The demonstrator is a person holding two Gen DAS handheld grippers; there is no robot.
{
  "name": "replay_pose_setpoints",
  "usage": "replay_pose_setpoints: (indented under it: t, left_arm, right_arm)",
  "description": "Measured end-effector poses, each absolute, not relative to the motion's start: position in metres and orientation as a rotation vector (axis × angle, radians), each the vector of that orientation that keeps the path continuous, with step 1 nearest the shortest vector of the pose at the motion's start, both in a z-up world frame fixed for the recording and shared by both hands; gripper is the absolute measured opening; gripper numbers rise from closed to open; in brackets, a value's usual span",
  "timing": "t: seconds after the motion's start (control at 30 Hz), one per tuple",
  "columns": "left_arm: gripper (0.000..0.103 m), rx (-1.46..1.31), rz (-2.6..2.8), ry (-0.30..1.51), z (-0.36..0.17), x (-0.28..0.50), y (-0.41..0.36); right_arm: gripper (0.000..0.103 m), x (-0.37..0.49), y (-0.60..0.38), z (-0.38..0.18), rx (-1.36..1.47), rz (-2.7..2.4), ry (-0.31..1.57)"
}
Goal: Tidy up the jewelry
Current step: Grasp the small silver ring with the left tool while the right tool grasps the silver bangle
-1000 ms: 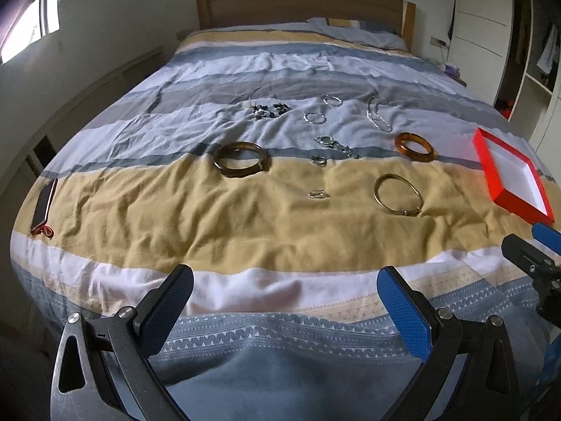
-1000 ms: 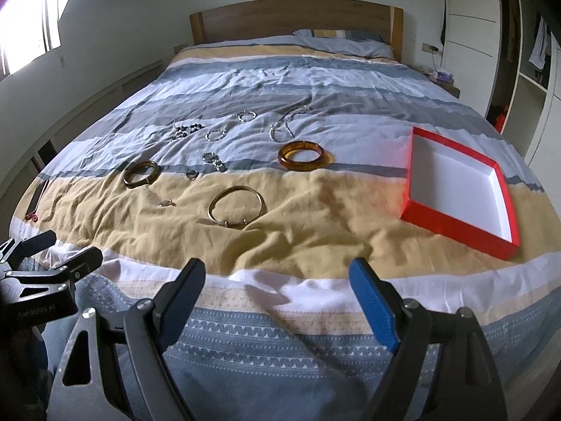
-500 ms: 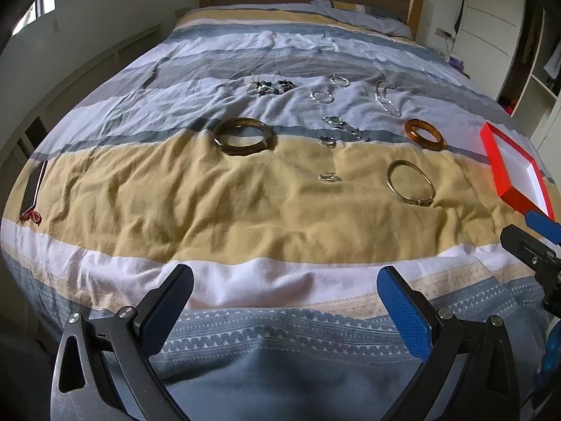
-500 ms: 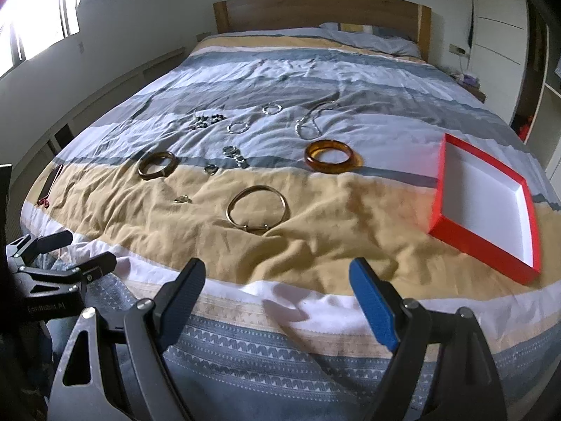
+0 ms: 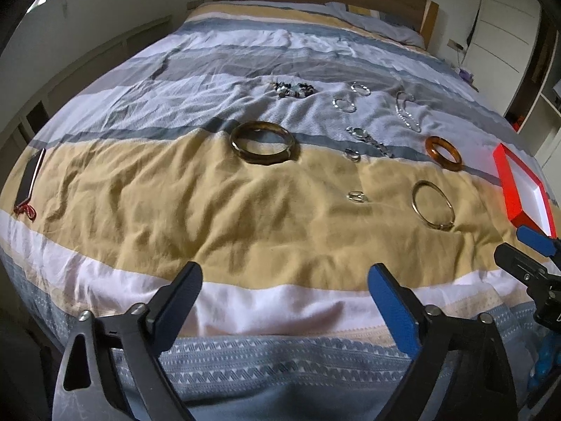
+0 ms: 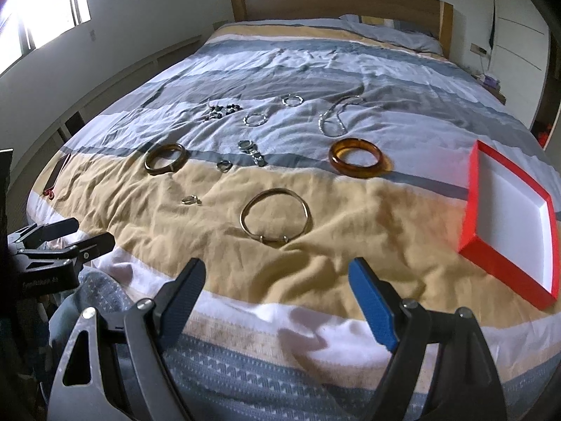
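Note:
Jewelry lies spread on a striped bed. A dark brown bangle [image 5: 262, 142] [image 6: 164, 158], an amber bangle [image 5: 443, 153] [image 6: 356, 158], a thin gold bangle [image 5: 432, 204] [image 6: 275, 216], small rings [image 5: 357, 196] [image 6: 191, 200], a silver necklace [image 6: 335, 115], a watch [image 6: 252, 151] and dark beads [image 5: 292, 89] show. A red tray with white inside [image 6: 513, 221] [image 5: 524, 189] lies at the right. My left gripper [image 5: 284, 301] and right gripper [image 6: 275, 298] are open and empty over the bed's foot.
A phone with a red strap [image 5: 29, 180] lies at the bed's left edge. The wooden headboard [image 6: 336, 0] and pillow are far back. A wardrobe and shelves [image 5: 526, 45] stand on the right, a wall ledge on the left.
Both grippers have moved forward toward the jewelry, which now looks larger and nearer. Both stay open.

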State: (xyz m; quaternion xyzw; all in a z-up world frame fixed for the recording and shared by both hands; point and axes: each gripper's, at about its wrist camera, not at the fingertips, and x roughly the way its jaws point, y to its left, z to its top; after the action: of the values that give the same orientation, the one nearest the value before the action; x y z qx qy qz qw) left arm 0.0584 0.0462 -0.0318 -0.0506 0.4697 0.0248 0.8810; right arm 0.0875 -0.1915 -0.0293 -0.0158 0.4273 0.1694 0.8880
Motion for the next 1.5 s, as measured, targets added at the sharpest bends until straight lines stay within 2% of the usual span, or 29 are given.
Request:
replay_pose_setpoints:
  t: [0.17,0.23,0.4,0.47,0.63,1.23,1.3,1.37,1.5]
  left_arm:
    - [0.075,-0.136,0.029,1.007,-0.039,0.068,0.051]
    - [0.071,-0.148,-0.001,1.009,-0.039,0.074,0.049]
    - [0.068,-0.146,-0.074,0.997,-0.039,0.090,0.034]
    - [0.059,-0.145,-0.109,1.000,-0.041,0.101,0.028]
    - [0.048,-0.124,-0.152,1.019,-0.051,0.124,0.019]
    - [0.028,-0.120,-0.271,1.089,-0.087,0.170,0.006]
    - [0.025,-0.117,-0.269,1.089,-0.089,0.171,0.005]
    - [0.020,-0.111,-0.268,1.088,-0.089,0.171,0.004]
    - [0.020,-0.097,-0.265,1.080,-0.087,0.169,0.002]
  right_arm:
    - [0.082,0.100,-0.187,-0.036,-0.027,0.377,0.902]
    - [0.082,0.107,-0.185,-0.038,-0.026,0.387,0.906]
    - [0.082,0.126,-0.182,-0.044,-0.013,0.409,0.918]
    - [0.082,0.134,-0.181,-0.048,-0.014,0.421,0.926]
    - [0.082,0.150,-0.177,-0.060,-0.029,0.446,0.946]
    - [0.082,0.179,-0.169,-0.099,-0.060,0.504,0.997]
    - [0.079,0.181,-0.168,-0.101,-0.065,0.504,0.999]
    - [0.068,0.182,-0.169,-0.103,-0.063,0.504,1.003]
    - [0.067,0.182,-0.175,-0.102,-0.033,0.514,1.002]
